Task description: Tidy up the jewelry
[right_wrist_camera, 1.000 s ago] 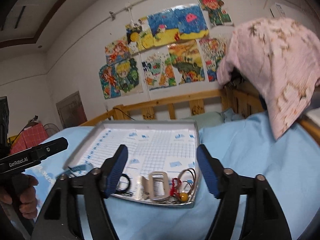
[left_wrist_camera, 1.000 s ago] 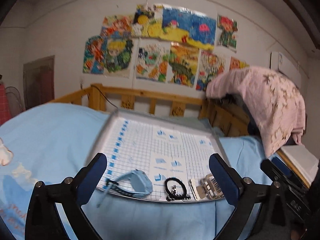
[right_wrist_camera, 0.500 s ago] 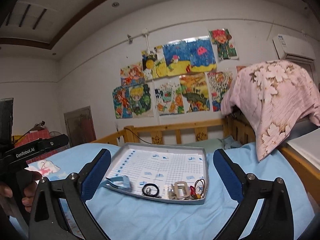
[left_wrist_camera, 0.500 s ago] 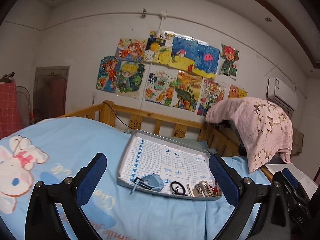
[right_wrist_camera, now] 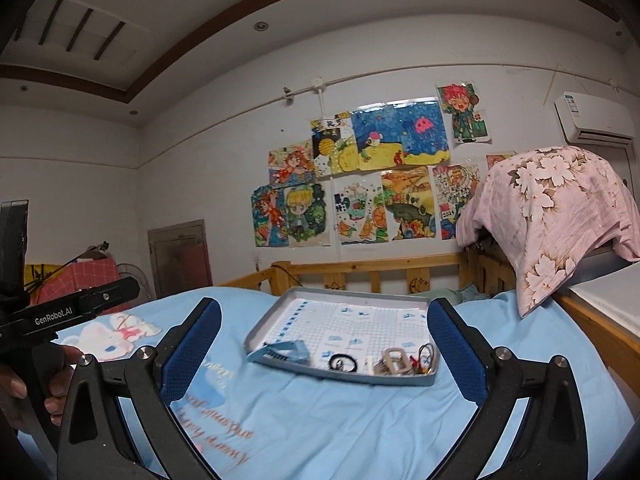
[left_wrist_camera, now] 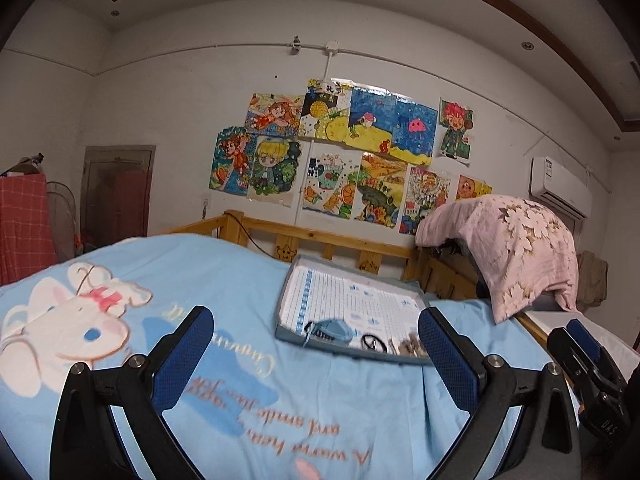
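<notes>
A grey tray (left_wrist_camera: 288,308) (right_wrist_camera: 344,292) with a gridded paper liner lies on the blue bedsheet. Along its near edge lie a light blue watch (left_wrist_camera: 332,330) (right_wrist_camera: 288,350), a black hair tie (left_wrist_camera: 374,342) (right_wrist_camera: 344,361), a metal clasp piece (right_wrist_camera: 394,361) and a small tangle of red and gold jewelry (right_wrist_camera: 424,356). My left gripper (left_wrist_camera: 316,352) is open and empty, well back from the tray. My right gripper (right_wrist_camera: 326,346) is open and empty, also back from the tray.
A wooden bed rail (right_wrist_camera: 360,272) runs behind the tray. A pink floral blanket (right_wrist_camera: 552,216) hangs over something at the right. The other gripper's body (right_wrist_camera: 60,316) shows at the left of the right wrist view. The sheet bears a rabbit print (left_wrist_camera: 68,320).
Both grippers have pulled back and up from the tray, which looks smaller and farther. The right gripper's jaws have widened. The jewelry lies where it was.
</notes>
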Motion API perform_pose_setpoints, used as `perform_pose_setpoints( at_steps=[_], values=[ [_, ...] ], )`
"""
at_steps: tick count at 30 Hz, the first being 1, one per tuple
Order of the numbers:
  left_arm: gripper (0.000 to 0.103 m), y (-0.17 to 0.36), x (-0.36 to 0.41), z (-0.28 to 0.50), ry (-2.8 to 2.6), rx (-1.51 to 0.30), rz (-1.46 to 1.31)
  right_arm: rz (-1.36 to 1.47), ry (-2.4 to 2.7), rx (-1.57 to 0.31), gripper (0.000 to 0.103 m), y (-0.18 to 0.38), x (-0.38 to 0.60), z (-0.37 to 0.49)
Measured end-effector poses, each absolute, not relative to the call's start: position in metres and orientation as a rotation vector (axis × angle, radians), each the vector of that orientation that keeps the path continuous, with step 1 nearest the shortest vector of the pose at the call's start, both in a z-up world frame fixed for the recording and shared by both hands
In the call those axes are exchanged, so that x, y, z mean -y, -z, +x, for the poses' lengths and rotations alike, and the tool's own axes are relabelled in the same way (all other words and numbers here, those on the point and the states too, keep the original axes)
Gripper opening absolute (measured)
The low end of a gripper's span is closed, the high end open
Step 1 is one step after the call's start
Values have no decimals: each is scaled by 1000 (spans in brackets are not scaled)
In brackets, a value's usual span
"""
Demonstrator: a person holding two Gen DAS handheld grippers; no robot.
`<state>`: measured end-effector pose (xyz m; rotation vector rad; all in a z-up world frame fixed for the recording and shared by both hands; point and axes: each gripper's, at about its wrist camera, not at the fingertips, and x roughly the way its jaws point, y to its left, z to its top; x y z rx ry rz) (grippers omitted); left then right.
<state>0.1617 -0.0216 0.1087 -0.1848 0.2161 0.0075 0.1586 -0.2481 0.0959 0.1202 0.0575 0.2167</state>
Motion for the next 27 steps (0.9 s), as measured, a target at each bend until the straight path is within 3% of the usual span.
perform_pose_setpoints(
  at_steps=[12, 27],
  values=[
    [103, -66, 0, 98, -10, -255, -163, 65, -218, -60, 101, -72, 216, 87],
    [103, -27, -1, 73, 18, -282, -126, 77, -178, -139, 101, -43, 215, 52]
  ],
)
